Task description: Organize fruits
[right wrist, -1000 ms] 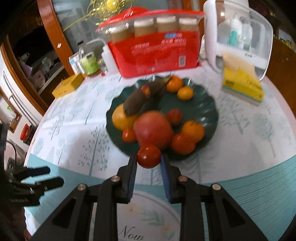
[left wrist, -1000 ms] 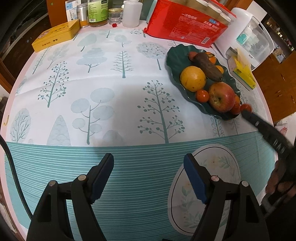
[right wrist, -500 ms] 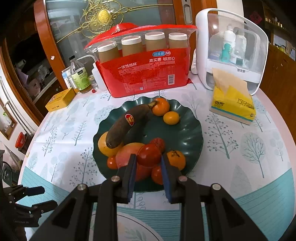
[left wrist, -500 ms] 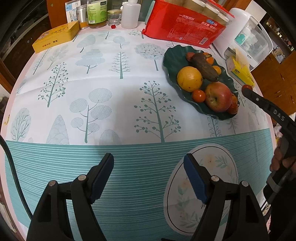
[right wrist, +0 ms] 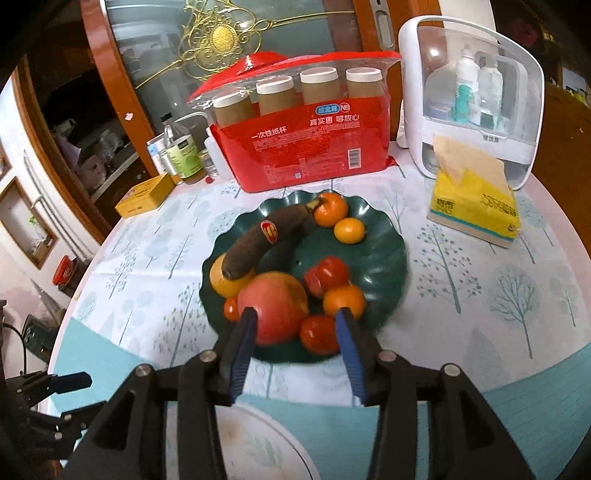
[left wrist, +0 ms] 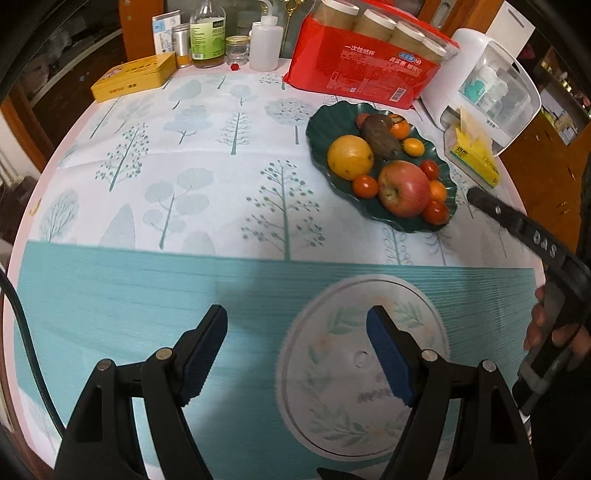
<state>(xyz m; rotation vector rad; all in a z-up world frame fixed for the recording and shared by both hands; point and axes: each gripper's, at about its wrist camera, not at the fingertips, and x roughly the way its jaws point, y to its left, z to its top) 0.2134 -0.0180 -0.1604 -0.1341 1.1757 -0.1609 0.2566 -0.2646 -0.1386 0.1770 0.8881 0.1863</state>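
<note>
A dark green plate [right wrist: 384, 254] [left wrist: 321, 122] holds a red apple [right wrist: 275, 306] [left wrist: 402, 188], a dark overripe banana [right wrist: 266, 236], oranges, a yellow citrus [left wrist: 349, 157] and several tomatoes. One tomato [right wrist: 319, 334] lies at the plate's near rim. My right gripper [right wrist: 295, 321] is open and empty just above that rim, its fingers either side of the apple and tomato. It shows in the left wrist view as a black finger [left wrist: 495, 210] right of the plate. My left gripper [left wrist: 297, 325] is open and empty over the teal tablecloth, well short of the plate.
A red pack of paper cups [right wrist: 303, 147] stands behind the plate. A yellow tissue box [right wrist: 476, 206] and a white storage case [right wrist: 472, 103] stand at the right. A yellow tin [left wrist: 135, 75] and bottles [left wrist: 208, 35] stand at the back left.
My right gripper held a tomato between shut fingers, carried it over the plate, and has now opened; the tomato lies on the plate's near rim. My left gripper has barely moved.
</note>
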